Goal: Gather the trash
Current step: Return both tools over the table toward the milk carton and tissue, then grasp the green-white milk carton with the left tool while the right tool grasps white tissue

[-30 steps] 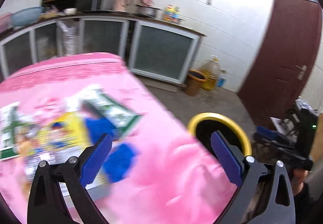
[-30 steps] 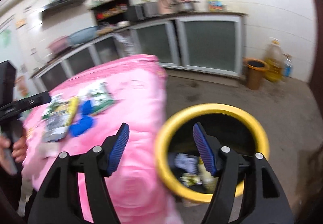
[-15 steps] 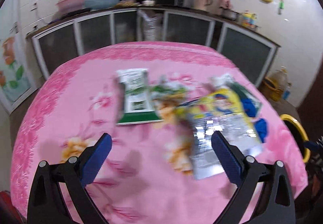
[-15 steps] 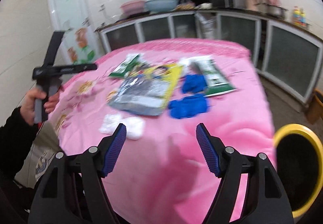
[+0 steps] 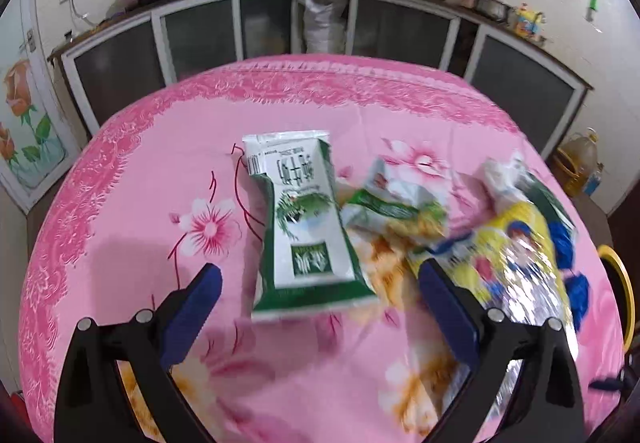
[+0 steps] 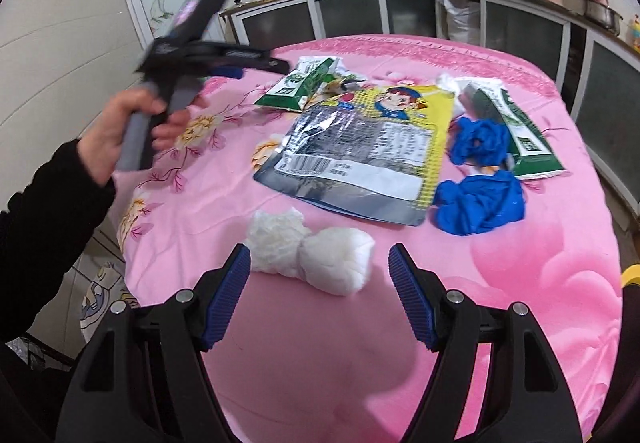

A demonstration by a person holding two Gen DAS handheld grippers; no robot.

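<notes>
Trash lies on a round table with a pink flowered cloth (image 5: 132,179). A green and white packet (image 5: 306,235) lies just beyond my open, empty left gripper (image 5: 320,291). A crumpled green wrapper (image 5: 394,205) and a yellow and silver snack bag (image 5: 516,263) lie to its right. In the right wrist view, two white tissue balls (image 6: 312,247) lie just ahead of my open, empty right gripper (image 6: 320,267). Beyond them are the snack bag (image 6: 368,147), blue gloves (image 6: 480,179) and another green packet (image 6: 516,127). The left gripper's handle (image 6: 180,59) shows at left.
A yellow-rimmed bin (image 5: 622,295) stands at the table's right edge, and its rim also shows in the right wrist view (image 6: 630,275). Kitchen cabinets (image 5: 380,27) run along the far wall. An oil jug (image 5: 578,159) stands on the floor at right.
Both grippers have swung away from the yellow-rimmed bin toward the table. The left now hovers at the green and white packet, the right at the tissue balls. Both stay open.
</notes>
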